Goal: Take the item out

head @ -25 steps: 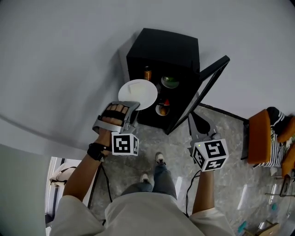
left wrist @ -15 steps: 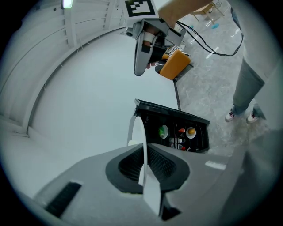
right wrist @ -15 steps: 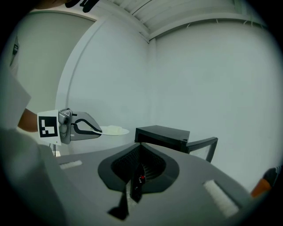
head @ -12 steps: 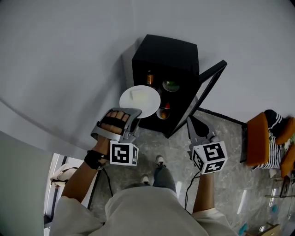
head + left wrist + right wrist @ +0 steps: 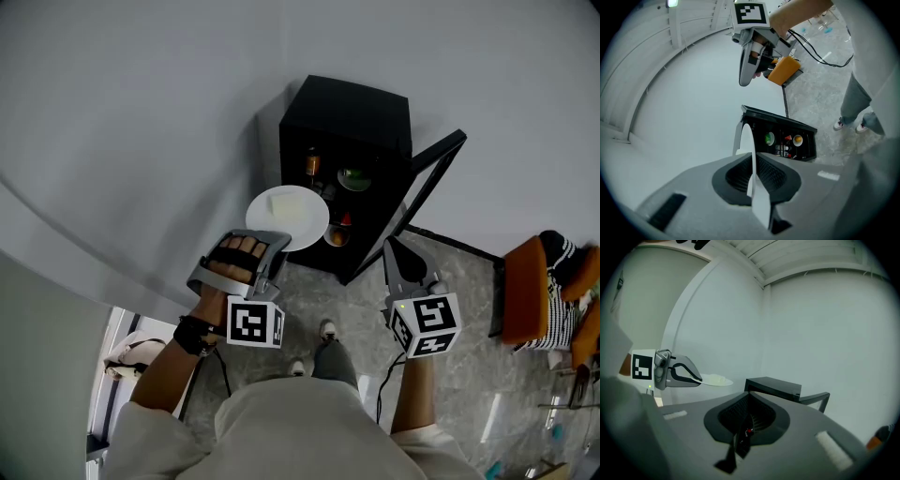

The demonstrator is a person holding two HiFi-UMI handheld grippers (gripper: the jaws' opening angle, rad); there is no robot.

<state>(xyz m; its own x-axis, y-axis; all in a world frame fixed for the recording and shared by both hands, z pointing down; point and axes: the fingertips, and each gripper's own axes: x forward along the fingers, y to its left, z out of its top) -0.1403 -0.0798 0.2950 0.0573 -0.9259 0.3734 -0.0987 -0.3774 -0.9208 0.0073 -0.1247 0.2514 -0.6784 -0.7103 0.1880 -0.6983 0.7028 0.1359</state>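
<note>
A white plate (image 5: 288,217) with a pale slab on it hangs just in front of the open black cabinet (image 5: 347,122). My left gripper (image 5: 273,241) is shut on the plate's near rim. In the left gripper view the plate (image 5: 747,140) stands edge-on between the jaws of my left gripper (image 5: 752,158). My right gripper (image 5: 387,249) floats by the lower edge of the open door (image 5: 427,192), shut with nothing in it. In the right gripper view, that gripper's (image 5: 748,398) dark pads meet, and the plate (image 5: 715,379) shows to the left.
On the cabinet shelves stand a bottle (image 5: 312,164), a green bowl (image 5: 353,178), a small red thing (image 5: 346,219) and an orange-filled bowl (image 5: 335,237). An orange chair (image 5: 527,291) with a striped cloth is at the right. My shoes (image 5: 326,330) stand on the stone floor.
The left gripper has drawn the plate back from the cabinet's shelves toward me and a little upward. The right gripper has also pulled back slightly, still shut.
</note>
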